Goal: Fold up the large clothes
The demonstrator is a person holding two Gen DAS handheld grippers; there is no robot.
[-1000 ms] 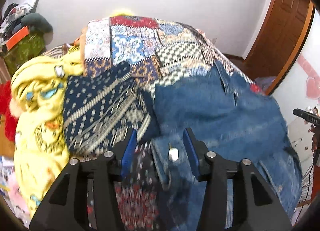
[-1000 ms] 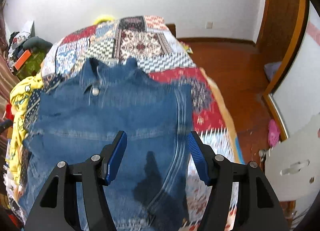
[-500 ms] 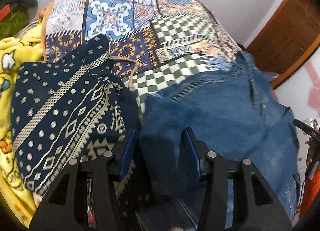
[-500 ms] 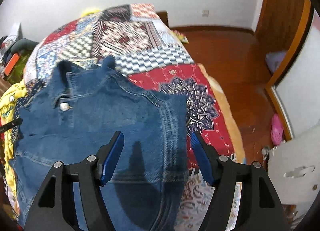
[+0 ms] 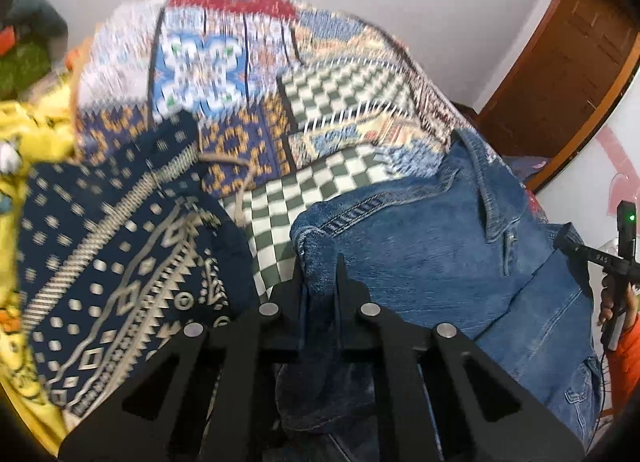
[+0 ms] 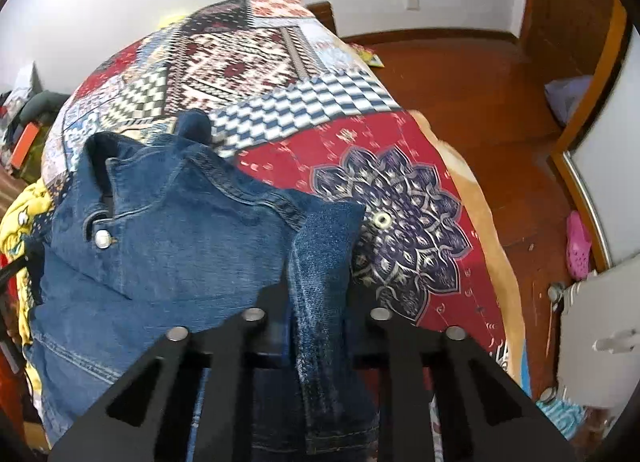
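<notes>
White walls and a reddish wooden floor (image 6: 472, 74) frame a bed covered by a patchwork quilt (image 5: 344, 102) of checks, florals and red panels, which fills most of both views. Spread across the quilt lies a blue denim jacket (image 6: 180, 246), collar toward the far end of the bed, its metal button (image 6: 102, 239) showing near the collar. Beside the jacket on the left-wrist view sits a navy patterned cloth (image 5: 120, 262), touching a yellow printed blanket (image 5: 24, 142) heaped at the bed's edge. A wooden door (image 5: 560, 78) stands past the far corner of the bed, and a pink clog (image 6: 579, 250) rests on the floor by a white panel. Both tools are clamped on denim: the left gripper (image 5: 319, 278) has its jaws drawn narrow around a bunched edge of the jacket at its near left corner, and the right gripper (image 6: 318, 294) pinches a fold of the jacket's right side, the fabric rising between its jaws. At the right rim of the left-wrist view, a hand (image 5: 614, 298) with an orange sleeve grips a black handle.
</notes>
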